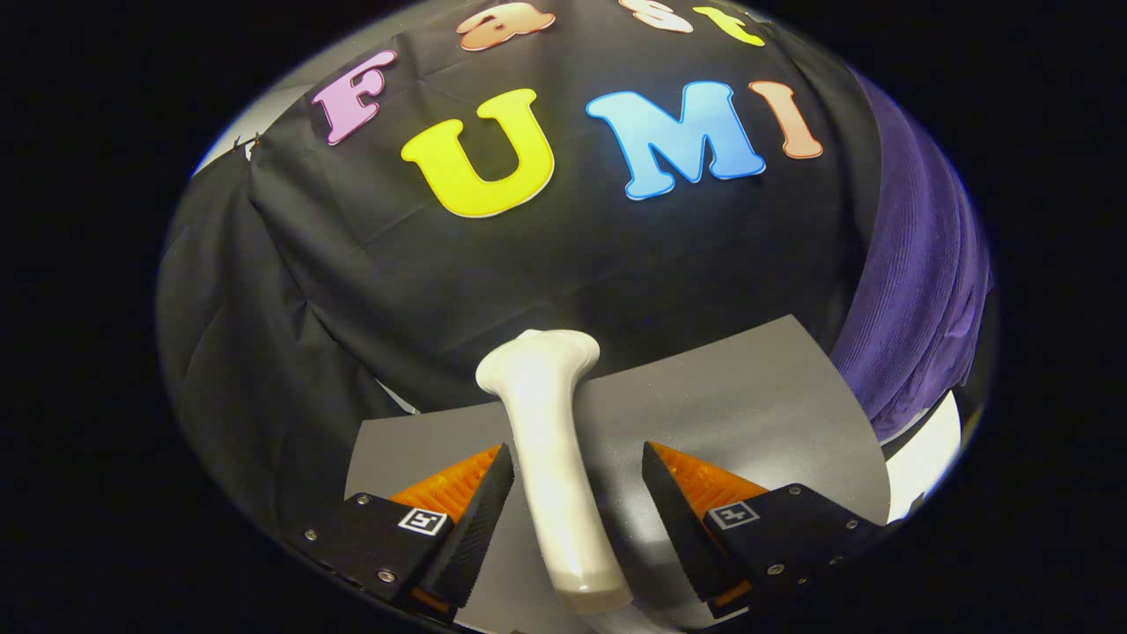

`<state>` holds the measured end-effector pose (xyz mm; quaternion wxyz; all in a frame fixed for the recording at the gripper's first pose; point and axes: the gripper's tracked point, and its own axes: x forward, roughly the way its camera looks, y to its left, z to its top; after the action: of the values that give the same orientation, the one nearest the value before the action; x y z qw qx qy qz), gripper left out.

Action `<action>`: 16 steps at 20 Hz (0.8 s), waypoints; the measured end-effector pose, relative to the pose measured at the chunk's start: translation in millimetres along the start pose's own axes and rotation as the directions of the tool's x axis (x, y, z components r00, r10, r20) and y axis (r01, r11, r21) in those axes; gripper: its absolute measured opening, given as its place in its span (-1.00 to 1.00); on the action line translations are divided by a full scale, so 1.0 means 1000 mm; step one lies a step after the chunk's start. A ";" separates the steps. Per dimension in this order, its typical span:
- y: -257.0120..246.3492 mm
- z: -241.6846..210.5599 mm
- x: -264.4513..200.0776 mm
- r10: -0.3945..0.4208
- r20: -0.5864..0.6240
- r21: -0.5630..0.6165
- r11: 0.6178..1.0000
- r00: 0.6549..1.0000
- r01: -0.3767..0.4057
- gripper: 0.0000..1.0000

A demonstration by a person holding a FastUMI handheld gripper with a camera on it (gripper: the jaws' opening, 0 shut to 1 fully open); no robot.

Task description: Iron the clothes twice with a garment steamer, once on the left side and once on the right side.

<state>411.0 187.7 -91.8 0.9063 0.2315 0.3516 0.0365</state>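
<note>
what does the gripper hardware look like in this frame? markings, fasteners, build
The gripper has two wedge-shaped fingers that taper forward, with ribbed inner faces. Each sits on a blocky black mount carrying a small square black-and-white fiducial tag and several silver screws. No cable or sleeve can be seen here.

cam rides gripper [578, 493], faces fwd; close above mat [748, 396], wall beyond.
</note>
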 end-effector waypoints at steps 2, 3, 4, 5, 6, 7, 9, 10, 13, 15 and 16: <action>0.002 -0.009 0.012 -0.012 -0.044 -0.020 1.000 0.999 0.011 0.80; 0.002 -0.012 0.017 -0.022 -0.057 -0.033 0.999 0.998 0.021 0.78; 0.002 -0.011 0.015 -0.030 -0.045 -0.049 0.998 0.999 0.028 0.76; 0.003 -0.012 0.019 -0.042 -0.044 -0.056 0.998 0.998 0.039 0.73; 0.001 -0.010 0.019 -0.055 -0.036 -0.058 0.997 0.998 0.053 0.65; -0.003 -0.010 0.023 -0.072 -0.040 -0.054 0.996 0.997 0.070 0.61; 0.001 -0.010 0.025 -0.053 -0.048 -0.056 0.997 0.997 0.051 0.28; 0.001 -0.009 0.028 -0.055 -0.042 -0.059 0.997 0.998 0.052 0.11; 0.000 -0.011 0.024 -0.086 -0.035 -0.066 0.994 0.996 0.083 0.02; -0.002 -0.010 0.026 -0.107 -0.016 -0.099 0.990 0.994 0.105 -0.05; -0.002 -0.011 0.026 -0.115 0.000 -0.114 0.987 0.993 0.114 -0.12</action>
<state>423.4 195.7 -116.1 0.9175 0.1588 0.3646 0.0050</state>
